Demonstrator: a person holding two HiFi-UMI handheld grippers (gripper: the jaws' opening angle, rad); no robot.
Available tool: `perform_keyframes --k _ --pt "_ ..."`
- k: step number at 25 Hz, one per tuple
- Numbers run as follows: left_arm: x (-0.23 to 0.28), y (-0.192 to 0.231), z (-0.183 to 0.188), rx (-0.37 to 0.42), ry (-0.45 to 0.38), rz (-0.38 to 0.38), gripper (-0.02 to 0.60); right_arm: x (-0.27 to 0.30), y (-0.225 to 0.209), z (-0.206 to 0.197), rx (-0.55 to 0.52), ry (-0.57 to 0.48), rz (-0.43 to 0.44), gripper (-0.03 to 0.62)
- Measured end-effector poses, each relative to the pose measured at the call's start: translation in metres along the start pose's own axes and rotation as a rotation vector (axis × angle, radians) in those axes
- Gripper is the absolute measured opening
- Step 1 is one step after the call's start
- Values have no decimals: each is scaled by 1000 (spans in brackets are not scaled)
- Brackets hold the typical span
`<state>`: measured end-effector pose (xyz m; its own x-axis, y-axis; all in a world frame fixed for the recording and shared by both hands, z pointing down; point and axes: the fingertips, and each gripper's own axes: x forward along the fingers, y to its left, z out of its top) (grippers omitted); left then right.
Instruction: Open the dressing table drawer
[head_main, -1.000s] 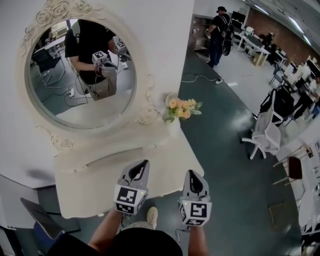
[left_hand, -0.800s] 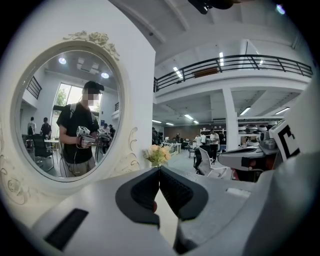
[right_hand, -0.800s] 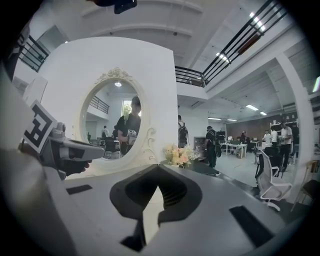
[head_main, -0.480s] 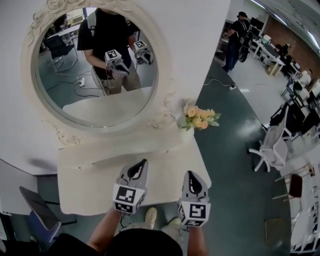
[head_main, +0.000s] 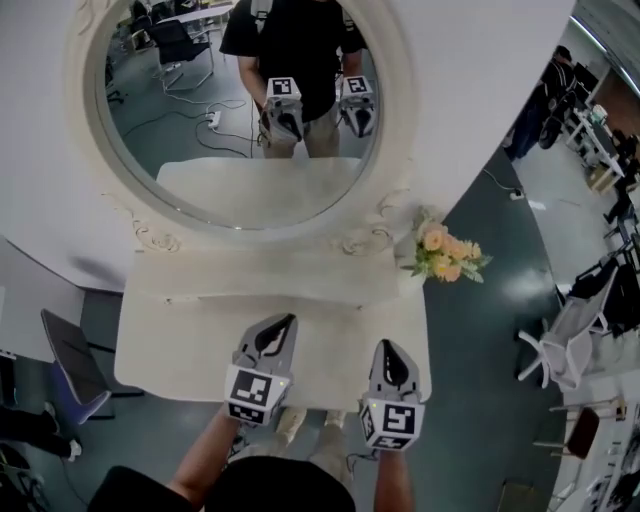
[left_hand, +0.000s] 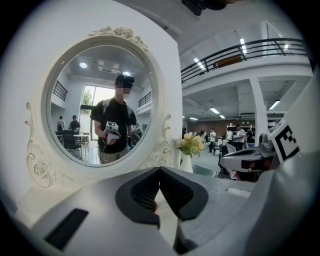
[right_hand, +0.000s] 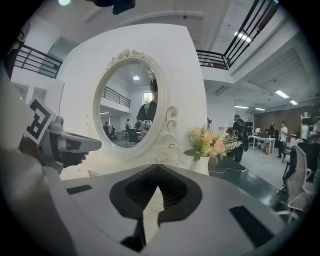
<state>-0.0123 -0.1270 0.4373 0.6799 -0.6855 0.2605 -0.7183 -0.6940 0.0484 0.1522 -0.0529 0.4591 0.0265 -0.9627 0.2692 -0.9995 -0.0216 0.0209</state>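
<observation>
1. Left hand-held gripper (head_main: 283, 322): jaws pressed together, nothing between them.
2. Right hand-held gripper (head_main: 386, 347): jaws likewise together, empty.
3. Dressing table worktop (head_main: 170, 345) lies beneath and ahead of both; its drawer front cannot be made out.
4. Flowers (head_main: 445, 255) stand ahead and to the right of the right one.

Mirror (head_main: 240, 110) top is cut off by the head view's upper edge. Surface (head_main: 180, 350) hides its own front from above, so I can't see the drawer face or handle. Left claw (left_hand: 159, 172) and right claw (right_hand: 157, 175) bodies block the near surface in their own views. Background people (head_main: 540, 112) too small to read.
</observation>
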Motion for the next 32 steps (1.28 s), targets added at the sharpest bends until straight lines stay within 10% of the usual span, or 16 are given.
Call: perform_keyframes --k 32 --pt "84 25 -131 -119 185 166 5 141 -27 -157 39 290 143 33"
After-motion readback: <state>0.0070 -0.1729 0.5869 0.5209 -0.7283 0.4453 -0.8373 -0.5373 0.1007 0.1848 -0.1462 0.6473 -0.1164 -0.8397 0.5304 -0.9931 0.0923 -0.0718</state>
